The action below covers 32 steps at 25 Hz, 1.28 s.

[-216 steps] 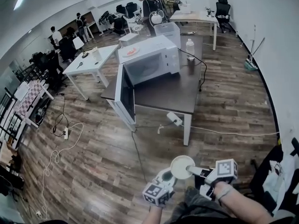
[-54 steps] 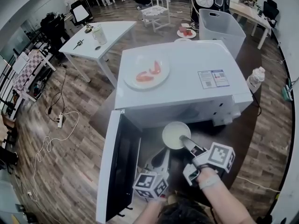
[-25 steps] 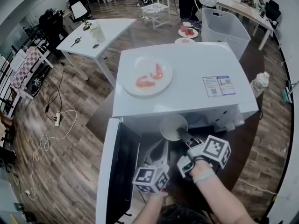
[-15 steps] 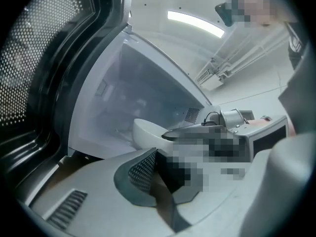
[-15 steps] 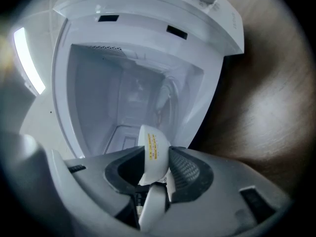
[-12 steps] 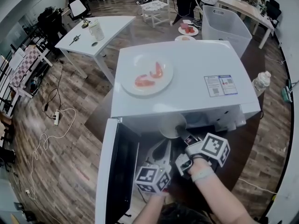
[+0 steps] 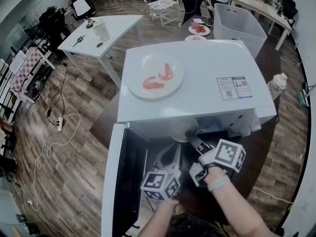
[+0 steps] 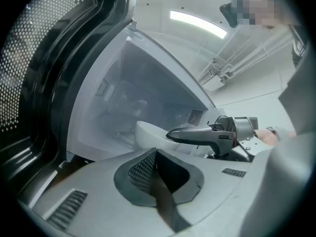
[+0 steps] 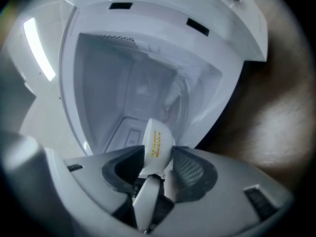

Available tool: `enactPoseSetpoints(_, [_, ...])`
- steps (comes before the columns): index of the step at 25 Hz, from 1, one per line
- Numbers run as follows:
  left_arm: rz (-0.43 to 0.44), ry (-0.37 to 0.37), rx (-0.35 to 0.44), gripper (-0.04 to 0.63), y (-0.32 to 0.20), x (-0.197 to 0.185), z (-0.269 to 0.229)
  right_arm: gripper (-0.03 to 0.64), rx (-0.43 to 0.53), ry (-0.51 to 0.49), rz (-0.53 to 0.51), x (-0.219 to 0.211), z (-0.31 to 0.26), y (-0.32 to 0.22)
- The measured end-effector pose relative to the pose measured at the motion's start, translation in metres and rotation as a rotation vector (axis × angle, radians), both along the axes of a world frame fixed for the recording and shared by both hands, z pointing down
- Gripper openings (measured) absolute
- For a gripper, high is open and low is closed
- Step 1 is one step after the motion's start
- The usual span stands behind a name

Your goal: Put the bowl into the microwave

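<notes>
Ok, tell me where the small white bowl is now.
In the head view the small white bowl is at the white microwave's mouth, right of its open door, between the right gripper's jaws, which have just been opening.

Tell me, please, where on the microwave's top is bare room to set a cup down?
Bare: the middle of the microwave top, between the plate and the sticker, and the strip along its front edge. Crowded: the left half, taken by that plate.

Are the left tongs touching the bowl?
Apart. The left gripper view shows the left tongs shut and empty, with the bowl beyond their tips, inside the microwave.
</notes>
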State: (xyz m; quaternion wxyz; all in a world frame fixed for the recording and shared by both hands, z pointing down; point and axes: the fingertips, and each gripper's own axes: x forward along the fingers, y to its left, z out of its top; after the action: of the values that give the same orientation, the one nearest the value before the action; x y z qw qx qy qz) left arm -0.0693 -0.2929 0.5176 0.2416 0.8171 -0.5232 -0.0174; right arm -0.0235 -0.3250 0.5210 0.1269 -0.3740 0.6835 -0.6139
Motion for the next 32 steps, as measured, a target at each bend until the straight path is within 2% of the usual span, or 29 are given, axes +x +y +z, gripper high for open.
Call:
enactPoseSetpoints(7, [-0.001,-0.005,0.000,0.005,-0.007,-0.002,-0.002,0.212,0.122,0.042,-0.141,-0.005,-0.007,0.005])
enactPoseSetpoints(14, [0.005,0.000,-0.008,0.005,-0.010,0.000,0.000,0.212,0.120,0.123,-0.205,-0.005,-0.003,0.019])
enactPoseSetpoints(22, [0.011,-0.012,-0.028,0.005,-0.013,-0.002,0.000,0.209,0.224,0.283,-0.251,0.003,-0.004,0.022])
enactPoseSetpoints(24, [0.020,-0.023,-0.041,0.006,-0.014,-0.002,0.001,0.136,0.261,0.333,-0.265,0.004,-0.004,0.021])
enactPoseSetpoints(29, [0.034,-0.037,-0.061,0.006,-0.019,-0.002,0.001,0.104,0.299,0.387,-0.286,0.002,-0.003,0.020])
enactPoseSetpoints(32, [0.039,-0.036,-0.064,0.006,-0.022,-0.003,0.002,0.104,0.306,0.376,-0.286,-0.004,-0.005,0.017])
